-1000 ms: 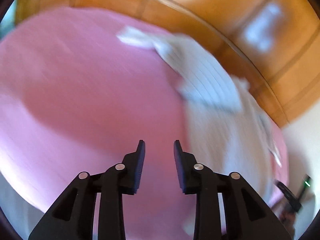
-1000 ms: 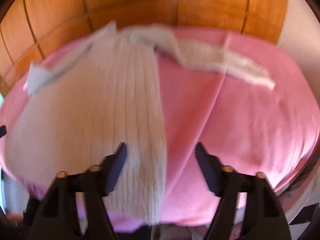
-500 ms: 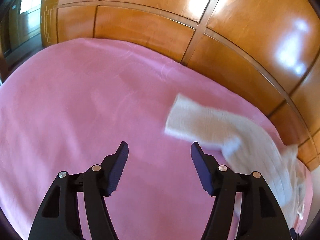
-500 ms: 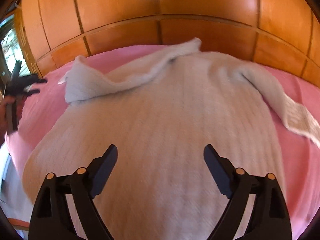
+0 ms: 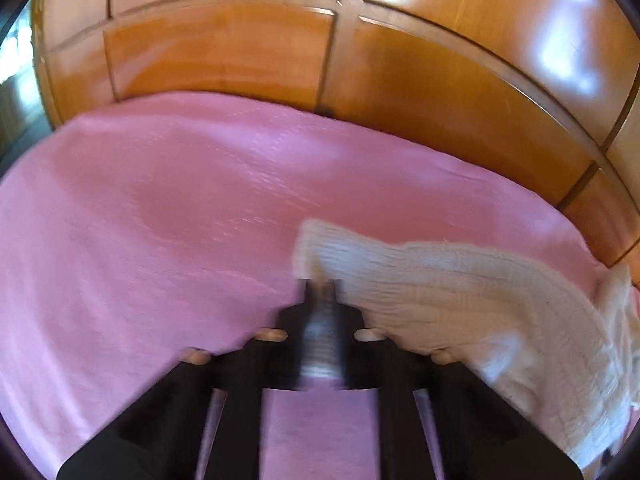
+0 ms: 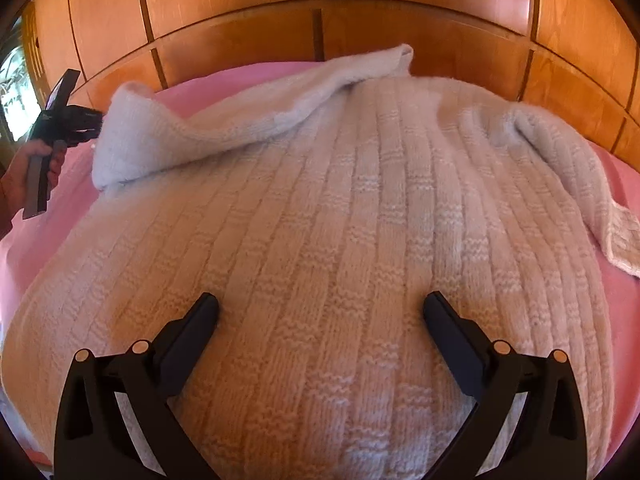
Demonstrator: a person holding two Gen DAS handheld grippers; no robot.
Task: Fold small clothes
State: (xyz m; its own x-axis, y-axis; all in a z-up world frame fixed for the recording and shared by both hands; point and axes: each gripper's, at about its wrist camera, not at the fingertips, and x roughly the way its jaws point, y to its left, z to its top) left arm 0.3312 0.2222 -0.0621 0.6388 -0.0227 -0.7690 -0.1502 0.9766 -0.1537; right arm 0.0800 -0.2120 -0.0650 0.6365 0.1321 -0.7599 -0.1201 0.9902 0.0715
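A cream knitted sweater [image 6: 340, 200] lies spread flat on the pink bed cover [image 5: 160, 220], with both sleeves out to the sides. My right gripper [image 6: 320, 312] hovers over the sweater's body, its jaws still opening wide, and no cloth is pinched between them. My left gripper [image 5: 320, 288] has its jaws together at the lower edge of the left sleeve [image 5: 440, 280], right by the cuff, and the blurred tips seem to pinch the knit. The right wrist view shows that left gripper [image 6: 80, 124] at far left with its tip against the cuff.
Wooden panelling [image 5: 240, 52] runs along the bed's far side. A person's hand [image 6: 24, 168] grips the left tool at the bed's left edge. Bare pink cover lies left of the sleeve.
The left gripper swept left across the bed to the sleeve cuff, opened wide, then snapped shut there. The right gripper moved over the sweater's body and its jaws spread wider.
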